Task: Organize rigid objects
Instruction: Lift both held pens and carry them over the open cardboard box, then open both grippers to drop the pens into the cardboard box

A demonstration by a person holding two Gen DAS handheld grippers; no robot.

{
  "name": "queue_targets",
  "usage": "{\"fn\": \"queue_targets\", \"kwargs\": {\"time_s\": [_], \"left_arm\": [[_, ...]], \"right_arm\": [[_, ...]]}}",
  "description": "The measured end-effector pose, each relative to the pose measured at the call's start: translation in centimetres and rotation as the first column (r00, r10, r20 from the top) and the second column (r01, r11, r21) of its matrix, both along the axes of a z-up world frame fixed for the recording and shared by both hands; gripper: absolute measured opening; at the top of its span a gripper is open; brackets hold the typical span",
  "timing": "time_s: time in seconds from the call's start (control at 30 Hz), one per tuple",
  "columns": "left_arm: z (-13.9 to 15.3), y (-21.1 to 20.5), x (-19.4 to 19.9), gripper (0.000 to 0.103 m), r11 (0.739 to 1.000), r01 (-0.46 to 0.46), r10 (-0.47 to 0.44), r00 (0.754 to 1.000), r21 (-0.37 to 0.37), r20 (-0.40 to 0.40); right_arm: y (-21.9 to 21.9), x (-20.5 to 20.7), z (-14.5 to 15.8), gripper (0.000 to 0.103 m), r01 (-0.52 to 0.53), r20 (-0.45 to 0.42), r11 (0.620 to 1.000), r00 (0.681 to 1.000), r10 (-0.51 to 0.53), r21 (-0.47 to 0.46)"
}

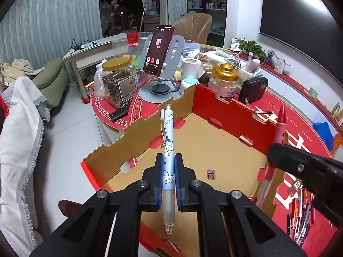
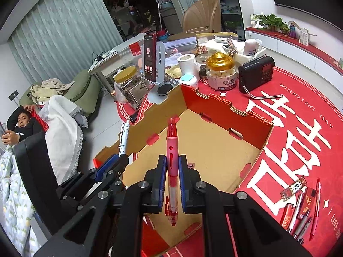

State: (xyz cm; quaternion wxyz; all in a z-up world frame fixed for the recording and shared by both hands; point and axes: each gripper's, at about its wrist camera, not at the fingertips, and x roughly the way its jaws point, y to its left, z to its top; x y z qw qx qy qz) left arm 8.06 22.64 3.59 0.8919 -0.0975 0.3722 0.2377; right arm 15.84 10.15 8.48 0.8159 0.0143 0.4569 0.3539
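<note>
My left gripper (image 1: 169, 167) is shut on a light-blue cartoon pen (image 1: 168, 150), held lengthwise above the open cardboard box (image 1: 205, 141). My right gripper (image 2: 172, 167) is shut on a red pen (image 2: 172, 147), also above the box (image 2: 214, 150). In the left wrist view the right gripper (image 1: 300, 167) and its red pen (image 1: 279, 128) show at the box's right edge. In the right wrist view the left gripper (image 2: 115, 162) and blue pen (image 2: 124, 137) show at the left. A pile of several pens and small red items (image 2: 300, 207) lies on the red tablecloth right of the box.
Behind the box stand a phone on a stand (image 1: 158, 51), a seed jar (image 1: 119, 81), a gold-lidded jar (image 2: 221, 72), a paper roll (image 2: 187, 64) and a black radio (image 2: 256, 75). A person (image 2: 19, 128) lies at the left, beyond the table edge.
</note>
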Motion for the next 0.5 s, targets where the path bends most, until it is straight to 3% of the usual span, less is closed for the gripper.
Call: {"fn": "queue_targets", "kwargs": {"time_s": [0.5], "left_arm": [[-1.3, 1.0, 1.2, 0.01, 1.0, -0.019, 0.019, 1.0, 0.004, -0.02]], "right_arm": [[1.5, 1.2, -1.6, 0.012, 0.028, 0.013, 0.999, 1.0, -0.027, -0.031]]}}
